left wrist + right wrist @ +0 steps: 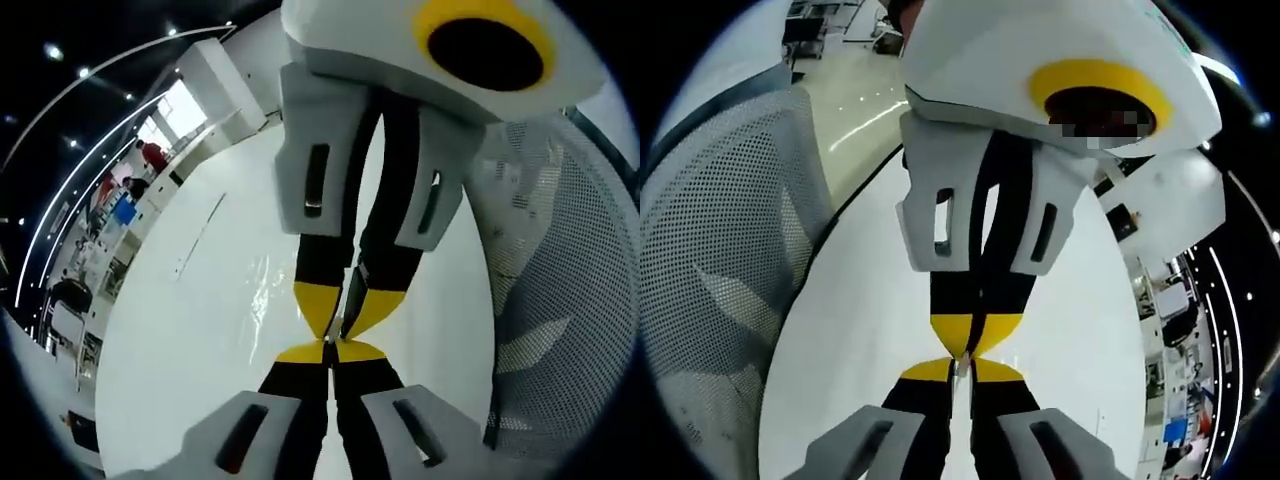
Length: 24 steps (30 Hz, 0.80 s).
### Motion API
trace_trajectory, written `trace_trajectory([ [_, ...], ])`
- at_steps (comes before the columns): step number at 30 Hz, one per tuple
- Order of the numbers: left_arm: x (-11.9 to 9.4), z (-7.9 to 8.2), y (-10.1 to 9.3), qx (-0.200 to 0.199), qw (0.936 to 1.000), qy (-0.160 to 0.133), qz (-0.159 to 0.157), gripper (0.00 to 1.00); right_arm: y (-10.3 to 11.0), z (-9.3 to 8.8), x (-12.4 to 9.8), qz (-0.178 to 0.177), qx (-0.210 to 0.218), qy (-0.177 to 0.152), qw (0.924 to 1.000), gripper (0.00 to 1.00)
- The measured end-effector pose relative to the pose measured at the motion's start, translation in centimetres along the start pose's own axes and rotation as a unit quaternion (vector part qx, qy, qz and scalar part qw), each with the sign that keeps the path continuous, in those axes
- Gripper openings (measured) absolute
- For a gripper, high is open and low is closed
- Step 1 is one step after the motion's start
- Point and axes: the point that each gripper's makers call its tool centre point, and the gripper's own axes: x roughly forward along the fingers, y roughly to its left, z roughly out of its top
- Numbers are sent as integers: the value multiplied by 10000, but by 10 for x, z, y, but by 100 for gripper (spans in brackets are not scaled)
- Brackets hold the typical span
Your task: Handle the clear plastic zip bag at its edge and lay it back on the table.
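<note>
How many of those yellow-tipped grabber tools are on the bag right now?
2. The left gripper rises from the bottom of the left gripper view; the right gripper comes down to meet it tip to tip. Both are shut on the clear bag's edge over the white table.

A glossy white table (190, 340) anchors a bright open hall. Beside the table stands a grey mesh-backed chair (560, 300), its perforated back (720, 260) close against the tabletop's edge. Beyond the table's far end, white partition walls (215, 85) rise beneath a dark ceiling (90, 50) dotted with small spotlights and curved light strips. Daylight pours through a window (180, 105) past the table, where distant people (150, 155) stand among desks and shelving. A pale polished floor (845, 90) reflects light behind the chair.
</note>
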Motion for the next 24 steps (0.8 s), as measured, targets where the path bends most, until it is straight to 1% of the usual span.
trace_trajectory([
  [2,-1,0,0,-57,10000,-29,10,0,0,0,-1,-31,8,7,10000,1],
  [3,-1,-1,0,-116,9999,-17,-22,0,-3,-4,-2,-154,40,137,9998,0],
  [4,-1,0,0,-146,9999,-73,-4,0,-1,0,-1,-66,21,18,10000,0],
  [5,-1,-2,-1,-197,9998,-59,-36,0,-1,0,-1,-100,139,2,9999,0],
  [7,-2,-2,-3,-219,9997,-84,-41,0,1,1,-1,-120,93,13,9999,0],
  [17,-3,-4,-4,-254,9996,-136,-30,0,3,3,-3,-143,-2,-5,9999,0],
  [24,-4,-4,-8,-160,9998,-106,-57,0,6,3,-4,-136,6,42,9999,0],
])
